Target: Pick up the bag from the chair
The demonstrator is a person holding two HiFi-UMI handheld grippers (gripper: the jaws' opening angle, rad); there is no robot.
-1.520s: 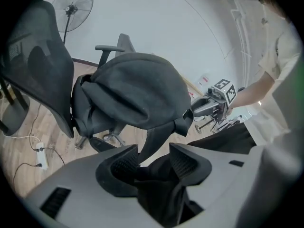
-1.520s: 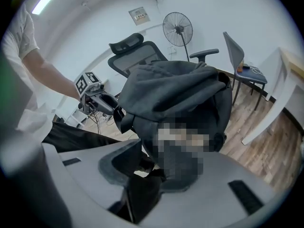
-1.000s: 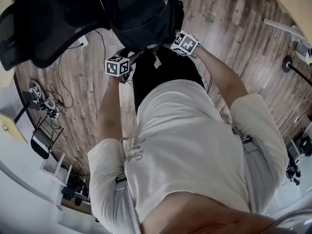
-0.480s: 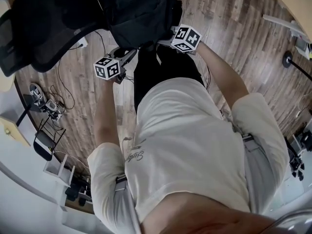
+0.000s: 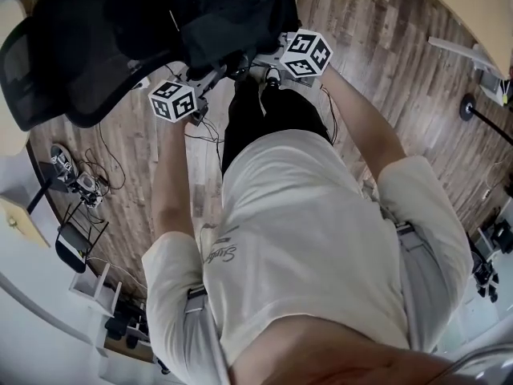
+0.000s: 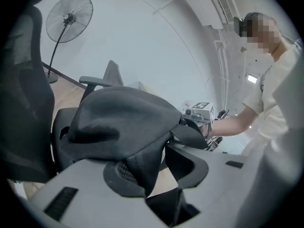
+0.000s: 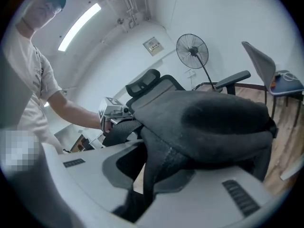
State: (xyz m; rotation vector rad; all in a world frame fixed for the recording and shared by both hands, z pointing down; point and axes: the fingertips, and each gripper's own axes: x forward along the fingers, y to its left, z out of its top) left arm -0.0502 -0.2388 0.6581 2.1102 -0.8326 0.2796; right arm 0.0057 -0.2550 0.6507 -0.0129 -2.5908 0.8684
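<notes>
The left gripper [image 6: 154, 175] is closed down on a padded black shoulder strap [image 6: 142, 163], which runs up out of the narrow gap between its grey jaws. The right gripper [image 7: 152, 179] is clamped the same way on the other padded strap [image 7: 154, 160] of the same bag. The person [image 5: 313, 247], in a white shirt, holds both at arm's length.

The black mesh office chair [image 5: 84, 46] is the biggest thing here. Its backrest lies to the left in the head view and its armrest [image 6: 97, 81] shows behind the load in the left gripper view. The black fabric bag [image 5: 232, 14] is just beside that backrest, over the chair's seat, between the two grippers. Whether its underside touches the seat cannot be told. The bag bulges full [image 6: 118, 118], but none of the views shows an opening or anything inside it.

Behind the chair stands a black pedestal fan [image 6: 70, 18], also seen above the armrest in the right gripper view [image 7: 192, 51]. To the chair's right there, a grey plastic chair [image 7: 259, 61] stands apart from it. The brown wooden plank floor [image 5: 385, 46] spreads under the chair.

A flat webbing strap [image 6: 192, 134] leads from the bag toward the opposite gripper.
</notes>
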